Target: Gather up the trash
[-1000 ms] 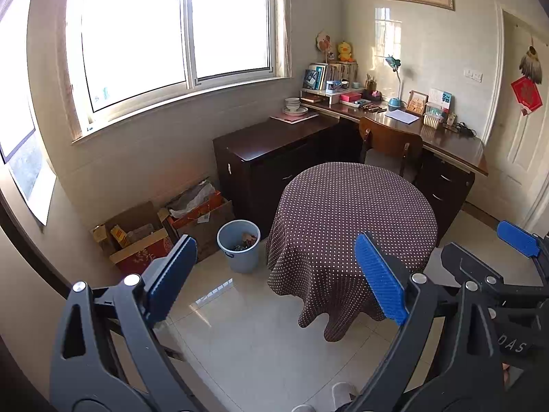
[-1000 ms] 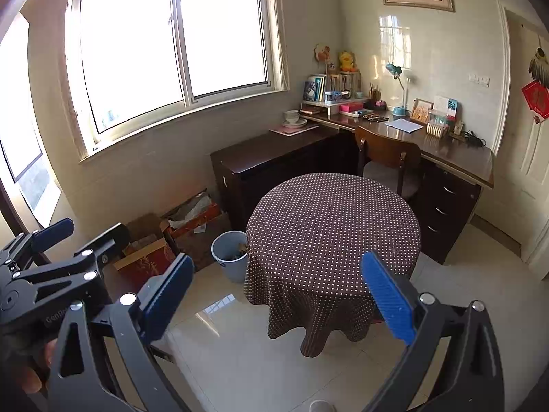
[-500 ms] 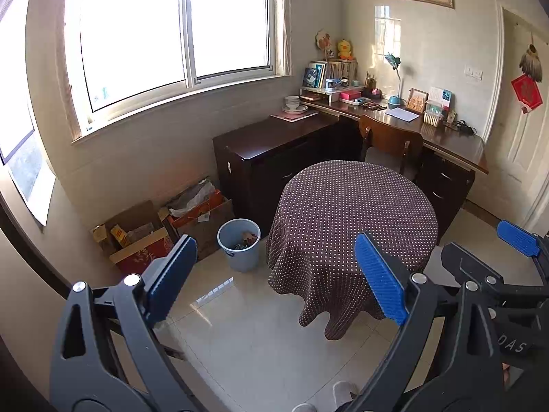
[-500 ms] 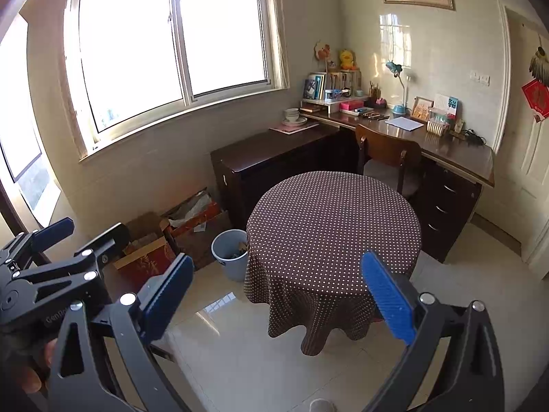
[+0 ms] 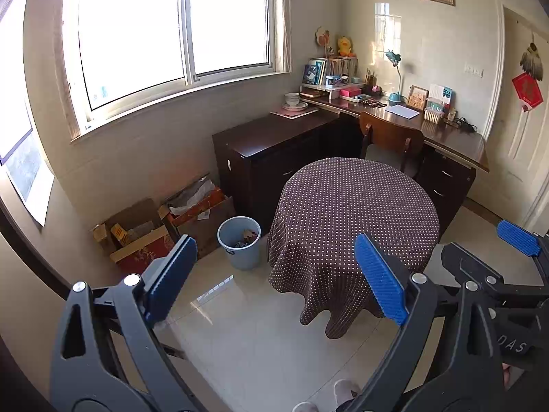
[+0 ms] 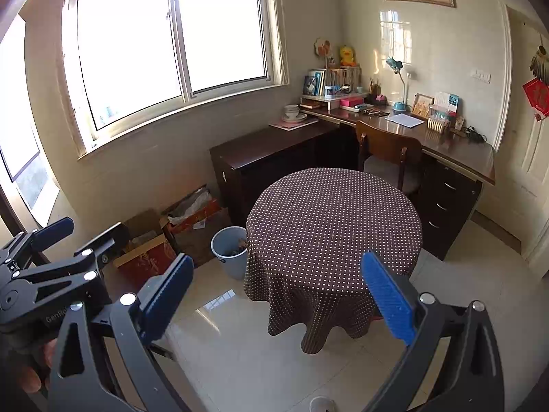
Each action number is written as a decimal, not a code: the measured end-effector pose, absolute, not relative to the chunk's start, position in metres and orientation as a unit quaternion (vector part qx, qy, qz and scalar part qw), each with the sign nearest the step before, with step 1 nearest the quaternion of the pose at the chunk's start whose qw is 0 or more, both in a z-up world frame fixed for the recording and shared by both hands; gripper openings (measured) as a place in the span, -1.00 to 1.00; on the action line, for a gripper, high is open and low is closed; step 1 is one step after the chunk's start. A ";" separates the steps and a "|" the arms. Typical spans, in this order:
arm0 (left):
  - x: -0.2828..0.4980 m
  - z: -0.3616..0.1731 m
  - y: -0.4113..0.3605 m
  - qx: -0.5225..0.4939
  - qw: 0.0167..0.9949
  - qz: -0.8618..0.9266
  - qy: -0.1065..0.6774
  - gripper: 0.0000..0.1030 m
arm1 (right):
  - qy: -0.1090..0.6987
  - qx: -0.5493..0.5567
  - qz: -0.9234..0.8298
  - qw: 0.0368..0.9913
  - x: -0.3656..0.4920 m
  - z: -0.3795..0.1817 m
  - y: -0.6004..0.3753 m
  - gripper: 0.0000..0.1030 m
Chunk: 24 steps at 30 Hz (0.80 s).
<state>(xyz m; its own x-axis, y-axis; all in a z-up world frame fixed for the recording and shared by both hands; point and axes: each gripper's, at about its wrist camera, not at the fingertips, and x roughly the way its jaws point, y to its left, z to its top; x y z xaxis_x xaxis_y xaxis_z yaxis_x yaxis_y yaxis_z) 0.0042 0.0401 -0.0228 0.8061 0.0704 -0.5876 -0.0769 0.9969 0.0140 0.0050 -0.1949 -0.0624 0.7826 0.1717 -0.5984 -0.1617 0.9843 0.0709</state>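
Note:
A light blue bin (image 5: 239, 242) (image 6: 228, 251) holding scraps stands on the tiled floor, left of the round table. Both grippers hang high over the floor, well short of bin and table. My left gripper (image 5: 274, 278) is open, nothing between its blue pads. My right gripper (image 6: 276, 290) is open and empty too. Each gripper appears in the other's view: the right gripper (image 5: 497, 267) at the left wrist view's right edge, the left gripper (image 6: 51, 250) at the right wrist view's left edge. No loose trash shows on the floor or tablecloth.
A round table (image 5: 353, 219) with a brown dotted cloth fills the middle. Cardboard boxes (image 5: 144, 233) sit under the window beside the bin. A dark cabinet (image 5: 271, 158), a cluttered desk (image 5: 411, 123) and a wooden chair (image 5: 391, 144) line the far walls. A door (image 5: 528, 130) is at right.
Both views have drifted very slightly; the table sits a touch higher in the frames. The grippers stay open and hold nothing.

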 end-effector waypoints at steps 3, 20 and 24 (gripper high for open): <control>0.007 -0.023 0.040 -0.005 0.950 0.038 0.310 0.78 | 0.319 0.008 0.088 0.944 0.007 -0.063 -0.195 0.88; 0.019 -0.029 0.043 -0.003 0.947 0.038 0.320 0.78 | 0.332 0.008 0.085 0.940 0.018 -0.070 -0.186 0.88; 0.024 -0.032 0.048 -0.004 0.945 0.038 0.323 0.78 | 0.335 0.009 0.086 0.938 0.024 -0.073 -0.181 0.88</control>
